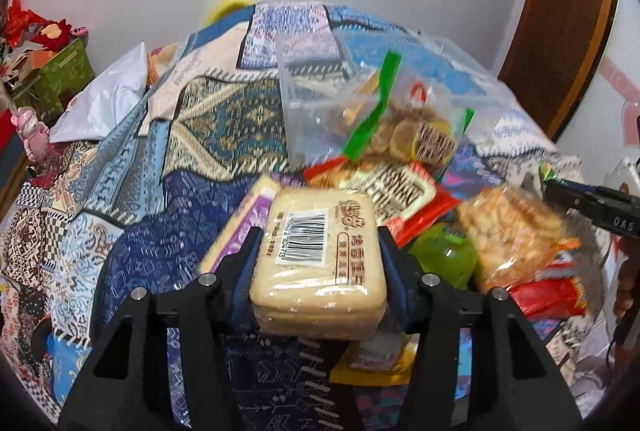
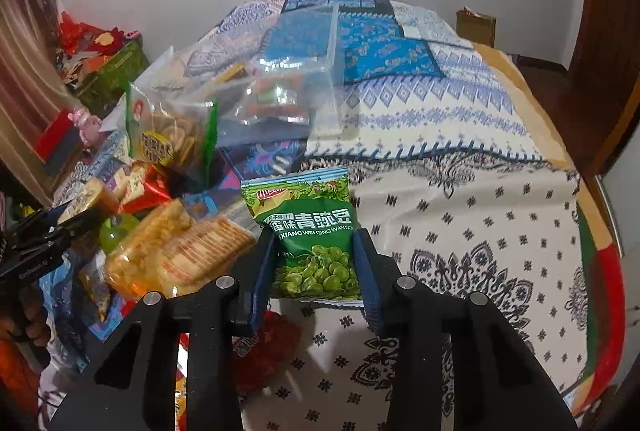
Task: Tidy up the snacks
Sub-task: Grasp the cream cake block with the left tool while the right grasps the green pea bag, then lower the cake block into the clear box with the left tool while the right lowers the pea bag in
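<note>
My left gripper [image 1: 319,231] is shut on a beige biscuit pack [image 1: 318,271] with a barcode label, held above the snack pile. In the right wrist view my right gripper [image 2: 315,231] is shut on a green pea packet [image 2: 304,199], held over the patterned cloth. The pile between them holds a zip bag of cookies [image 1: 404,127] with a green seal, a red packet [image 1: 400,191], an orange bag of crackers [image 1: 516,231] and a green round cup [image 1: 444,255]. A clear plastic box [image 1: 288,87] stands behind the pile, with small packets inside it in the right wrist view.
A patchwork cloth [image 1: 224,119] covers the surface. A white plastic bag [image 1: 108,99] lies at its left edge. A green box [image 1: 64,71] and a pink toy [image 1: 30,131] stand further left. The wooden door [image 1: 560,11] is at right, and a cardboard box [image 2: 476,27] behind.
</note>
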### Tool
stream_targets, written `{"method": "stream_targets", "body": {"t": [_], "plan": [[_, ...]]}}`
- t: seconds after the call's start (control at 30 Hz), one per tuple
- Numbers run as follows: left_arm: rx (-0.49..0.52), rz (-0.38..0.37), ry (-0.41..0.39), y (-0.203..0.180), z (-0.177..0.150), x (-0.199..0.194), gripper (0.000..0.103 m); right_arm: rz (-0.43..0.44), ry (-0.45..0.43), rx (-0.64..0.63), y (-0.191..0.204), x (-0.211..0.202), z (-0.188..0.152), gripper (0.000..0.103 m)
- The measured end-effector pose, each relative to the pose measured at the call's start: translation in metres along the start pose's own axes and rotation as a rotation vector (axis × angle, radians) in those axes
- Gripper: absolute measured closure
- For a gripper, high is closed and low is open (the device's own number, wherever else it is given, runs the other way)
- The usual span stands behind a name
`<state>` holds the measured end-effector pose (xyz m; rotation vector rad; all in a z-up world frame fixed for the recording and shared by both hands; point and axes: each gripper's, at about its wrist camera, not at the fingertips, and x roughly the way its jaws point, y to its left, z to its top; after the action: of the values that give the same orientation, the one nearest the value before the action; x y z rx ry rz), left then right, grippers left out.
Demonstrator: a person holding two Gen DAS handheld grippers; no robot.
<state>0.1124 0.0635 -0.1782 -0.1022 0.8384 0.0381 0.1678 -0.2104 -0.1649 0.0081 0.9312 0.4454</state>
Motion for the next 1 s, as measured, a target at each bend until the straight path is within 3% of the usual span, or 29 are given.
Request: {"method": "stream_targets", "body": {"t": [0.37,0.73,1.0], "plan": [[0.007,-0.009,-0.124,-0.008,0.035,-0.018,0.049,0.020,-0.121,-0.023,0.014,-0.020,0.037,0.068],[-0.009,-0.030,-0.200,-0.007,0.086,-0.011,0.049,0.051,-0.189,-0.064,0.032,-0.011,0.079,0.068],[-0.017,-0.023,-0.174,-0.006,0.116,0.027,0.049,0.072,-0.183,-0.102,0.048,0.015,0.108,0.068]]}}
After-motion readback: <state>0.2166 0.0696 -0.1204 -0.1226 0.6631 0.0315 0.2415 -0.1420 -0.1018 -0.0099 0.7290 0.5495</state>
